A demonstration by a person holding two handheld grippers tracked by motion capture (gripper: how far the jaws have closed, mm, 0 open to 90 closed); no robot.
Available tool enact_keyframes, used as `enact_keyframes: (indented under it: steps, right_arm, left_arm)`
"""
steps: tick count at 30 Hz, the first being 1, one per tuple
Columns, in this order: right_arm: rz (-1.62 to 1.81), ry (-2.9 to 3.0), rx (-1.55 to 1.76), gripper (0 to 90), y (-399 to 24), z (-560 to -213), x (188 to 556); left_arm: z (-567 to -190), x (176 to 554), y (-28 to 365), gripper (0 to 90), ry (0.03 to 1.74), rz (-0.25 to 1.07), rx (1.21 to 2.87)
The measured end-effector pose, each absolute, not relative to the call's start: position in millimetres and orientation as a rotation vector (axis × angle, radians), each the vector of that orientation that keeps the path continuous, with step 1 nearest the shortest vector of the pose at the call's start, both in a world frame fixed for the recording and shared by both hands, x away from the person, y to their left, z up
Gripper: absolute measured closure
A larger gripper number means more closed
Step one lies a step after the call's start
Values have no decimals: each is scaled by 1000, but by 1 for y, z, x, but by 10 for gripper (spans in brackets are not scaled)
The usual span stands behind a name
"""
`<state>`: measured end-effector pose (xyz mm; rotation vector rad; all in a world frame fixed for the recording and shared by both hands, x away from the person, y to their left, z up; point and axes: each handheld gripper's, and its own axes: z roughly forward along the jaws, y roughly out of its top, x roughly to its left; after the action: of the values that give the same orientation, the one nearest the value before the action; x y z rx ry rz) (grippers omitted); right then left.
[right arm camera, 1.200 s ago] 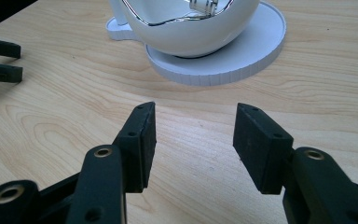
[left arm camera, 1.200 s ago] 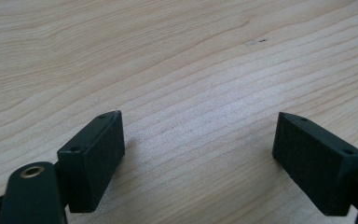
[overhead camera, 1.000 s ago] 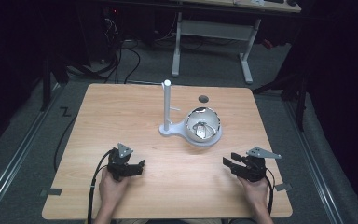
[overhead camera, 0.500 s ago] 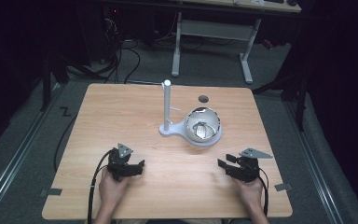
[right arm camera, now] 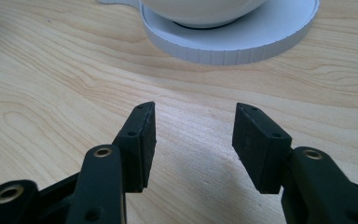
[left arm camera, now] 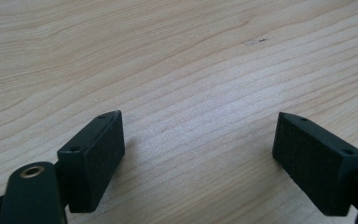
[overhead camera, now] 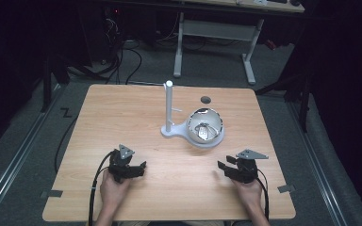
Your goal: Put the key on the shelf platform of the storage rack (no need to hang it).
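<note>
At the near edge of the desk (overhead camera: 122, 122), both hands are parked low and nothing is in a grip. The left hand-held gripper (overhead camera: 139, 168) sits on the person's left side, jaws spread wide, and its own camera shows bare wood grain between the two black pads (left arm camera: 93, 158) with nothing touched. Over on the right, the right hand-held gripper (overhead camera: 222, 168) has its jaws parted too, a little narrower than the left pair, empty, angled inward toward the middle of the desk. From its own view the pads (right arm camera: 140, 140) frame open wood, and just beyond them sits the round rim of the white stand base (right arm camera: 233, 42).

I'd call this the approach step: nothing picked up, the right hand lining up on its target while the left waits.

Farther out, near the middle of the desk, sits that target, the shiny metal bowl (overhead camera: 205, 125), resting on the round end of the white stand (overhead camera: 174, 132). Something small lies inside the bowl, too small to tell what. The stand's upright white post (overhead camera: 168, 106) rises just to the left of the bowl, with a short peg sticking out of it. Beyond, a small dark disc (overhead camera: 205, 99) lies apart near the far edge.

Next move, as I read it: the right gripper needs to travel forward and rise to rim height, keeping the jaws apart enough to straddle the thin wall of the bowl, and steer clear of the post.
</note>
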<state>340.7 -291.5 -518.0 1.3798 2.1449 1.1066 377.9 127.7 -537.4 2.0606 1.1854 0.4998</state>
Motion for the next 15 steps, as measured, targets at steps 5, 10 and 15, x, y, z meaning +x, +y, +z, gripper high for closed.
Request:
enact_keyframes:
  steps: [5,10,15]
  right_arm:
    - [1077,2150,1375,499,-289,-521,344]
    - [1046,2152,1377,495,-288,-524,346]
    - [1010,2146,1382,491,-287,-528,349]
  left_arm:
    - [-537,378,128,170,1185,499,2061]
    - [-537,378,128,170,1185,500,2061]
    - [-537,378,128,170,1185,500,2061]
